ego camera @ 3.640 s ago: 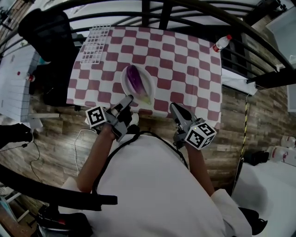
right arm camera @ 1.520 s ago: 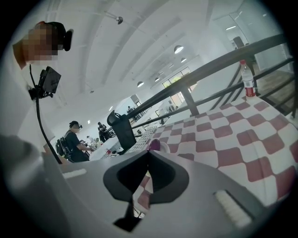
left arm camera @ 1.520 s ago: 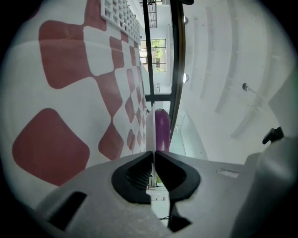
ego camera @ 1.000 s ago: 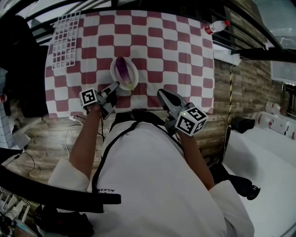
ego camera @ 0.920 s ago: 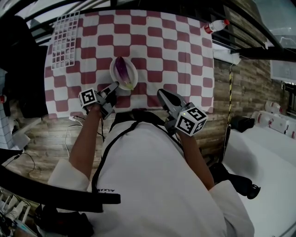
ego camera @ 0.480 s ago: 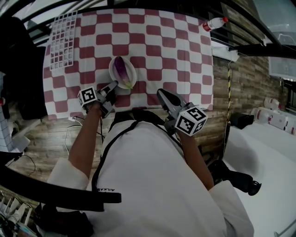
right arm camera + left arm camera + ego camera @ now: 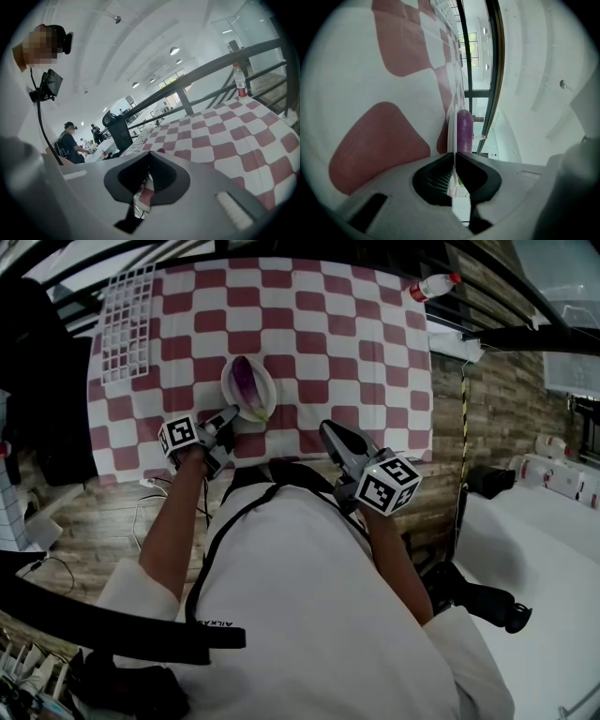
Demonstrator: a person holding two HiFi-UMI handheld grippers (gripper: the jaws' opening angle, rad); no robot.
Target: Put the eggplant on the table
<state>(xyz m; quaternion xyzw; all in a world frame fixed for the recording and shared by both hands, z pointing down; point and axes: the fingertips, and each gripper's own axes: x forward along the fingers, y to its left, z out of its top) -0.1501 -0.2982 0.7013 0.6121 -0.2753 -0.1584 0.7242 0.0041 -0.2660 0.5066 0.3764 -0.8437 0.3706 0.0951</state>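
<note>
So the left tongs (image 7: 229,414) have just been squeezing tighter and are now pinching the near rim of the plate (image 7: 268,390). The eggplant (image 7: 246,379) is still lying on that plate and hasn't budged, so nothing's landing on the table (image 7: 356,343) yet. The right tongs (image 7: 329,431) are hanging closed and empty, near-right of the plate. I'm guessing they're steadying or tipping the plate next.
</note>
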